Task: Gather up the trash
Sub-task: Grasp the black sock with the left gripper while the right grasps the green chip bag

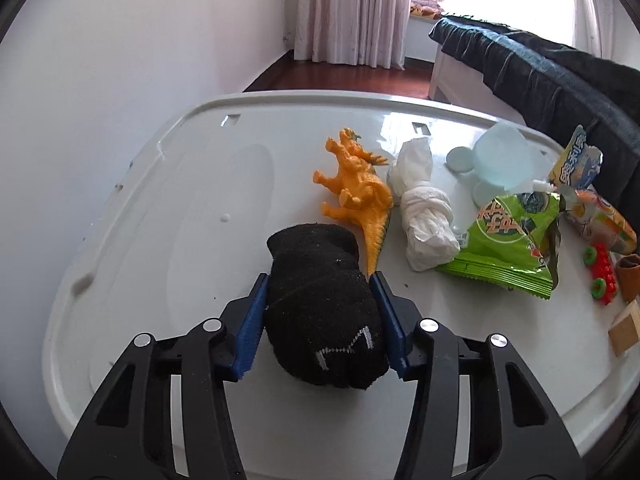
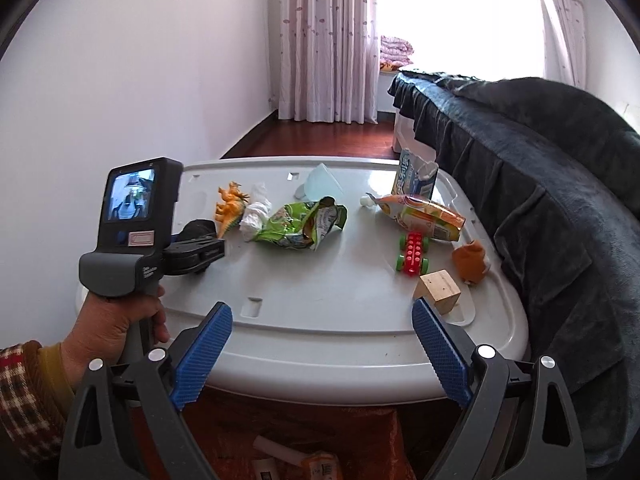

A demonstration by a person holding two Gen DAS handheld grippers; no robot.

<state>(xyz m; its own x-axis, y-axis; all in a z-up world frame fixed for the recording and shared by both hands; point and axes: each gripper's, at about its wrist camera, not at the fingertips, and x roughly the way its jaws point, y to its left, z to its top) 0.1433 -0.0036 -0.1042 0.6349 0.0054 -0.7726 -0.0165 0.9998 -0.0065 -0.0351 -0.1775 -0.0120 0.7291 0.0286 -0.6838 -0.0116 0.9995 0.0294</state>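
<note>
left gripper (image 1: pixel 322 294): jaws squeezing a black sock (image 1: pixel 320 312) on the white tabletop (image 1: pixel 160 200) | middle: orange dinosaur (image 1: pixel 356 188), white tissue wad (image 1: pixel 424 216), green snack bag (image 1: pixel 508 240) lying side by side | right gripper (image 2: pixel 322 320): jaws wide, holding nothing, at the tabletop's near edge

On the table top (image 1: pixel 168 184), the sock (image 1: pixel 320 312) sits between the left gripper's (image 1: pixel 318 300) 2 pads. At the sock's 1 o'clock lies the toy dinosaur (image 1: pixel 356 188), with the tissue wad (image 1: pixel 424 208) at its 3 o'clock. The snack bag (image 1: pixel 508 248) touches the wad's 3 o'clock side. At the bag's 12 o'clock stands the cup (image 1: pixel 500 160).
</note>
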